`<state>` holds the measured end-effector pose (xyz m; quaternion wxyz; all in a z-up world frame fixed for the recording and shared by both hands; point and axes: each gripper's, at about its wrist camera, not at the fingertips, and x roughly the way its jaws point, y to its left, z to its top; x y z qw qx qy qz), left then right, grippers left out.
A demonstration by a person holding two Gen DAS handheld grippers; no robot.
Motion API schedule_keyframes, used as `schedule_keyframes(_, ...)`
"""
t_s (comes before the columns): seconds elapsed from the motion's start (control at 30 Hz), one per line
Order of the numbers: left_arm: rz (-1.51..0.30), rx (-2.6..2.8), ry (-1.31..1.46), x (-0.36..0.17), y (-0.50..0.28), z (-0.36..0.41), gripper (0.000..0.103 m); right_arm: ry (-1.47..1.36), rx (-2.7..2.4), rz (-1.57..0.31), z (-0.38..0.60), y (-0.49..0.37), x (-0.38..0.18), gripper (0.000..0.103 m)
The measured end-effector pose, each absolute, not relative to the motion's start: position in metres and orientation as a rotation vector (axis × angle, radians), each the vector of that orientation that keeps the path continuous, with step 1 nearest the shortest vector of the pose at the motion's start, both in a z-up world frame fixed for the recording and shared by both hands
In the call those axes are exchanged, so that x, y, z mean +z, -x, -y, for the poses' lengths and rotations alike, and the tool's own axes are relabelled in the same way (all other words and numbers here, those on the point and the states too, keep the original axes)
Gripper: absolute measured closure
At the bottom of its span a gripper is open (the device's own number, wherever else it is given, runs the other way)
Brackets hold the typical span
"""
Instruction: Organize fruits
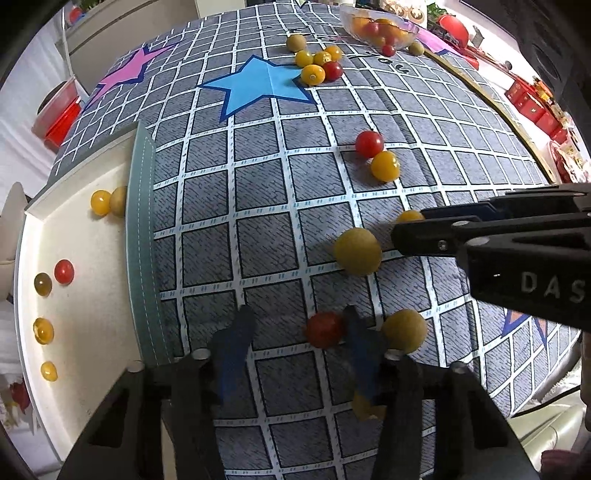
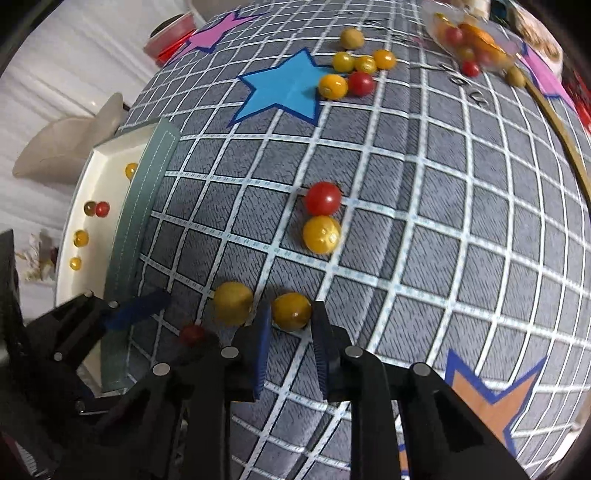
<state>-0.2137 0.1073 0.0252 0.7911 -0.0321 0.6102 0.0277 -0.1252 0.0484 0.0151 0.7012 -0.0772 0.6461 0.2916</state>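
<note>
- Gripping the yellow tomato (image 2: 291, 311) is the step we have in hand: the right tongs (image 2: 289, 328) sit pressed against it on both sides, and it rests on the checked cloth (image 2: 443, 221) at about 6 o'clock in the right wrist view.
- Lifting straight up seems wisest to us, since the fruit is round and smooth and could squirt out of a slanted pull; we would keep the squeeze light so the skin does not split.
- At 9 o'clock of that fruit lies a dull yellow fruit (image 2: 232, 302), just beside the outer blade, so we should rise without brushing it.
- Our left tongs (image 1: 295, 332) stand part spread, pinching nothing; the red tomato (image 1: 325, 329) lies against the inner face of one blade, with a round yellow fruit (image 1: 404, 329) just outside it at 3 o'clock.
- We would centre the left pair over the red one before closing, or it may roll away.
- The white tray (image 1: 88, 258) at 9 o'clock already carries a few fruits, and we judge it the likely place to set these down.
- A clear bowl (image 1: 376, 26) of tomatoes sits at 1 o'clock on the counter's far side.
</note>
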Motion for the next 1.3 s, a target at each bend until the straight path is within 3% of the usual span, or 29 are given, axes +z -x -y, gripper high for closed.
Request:
schedule_keyframes(0.03,-1.312,0.060,0.072,0.026,0.215,-0.107,0.071,0.158,0.642,-1.442,-0.043,0.125,0.016,0.080)
schedule_keyframes(0.1,-1.312,0.060,0.088,0.027,0.216,-0.110,0.076,0.134,0.633,-1.447,-0.033,0.125,0.019,0.080)
schedule_keyframes(0.13,-1.313,0.061,0.104,0.027,0.215,-0.111,0.084,0.123,0.627,-1.450,-0.029,0.126,0.020,0.080)
schedule_keyframes(1.3,-1.281,0.056,0.232,0.048,0.222,-0.139,0.080,0.057,0.606,-1.449,-0.027,0.128,0.043,0.079)
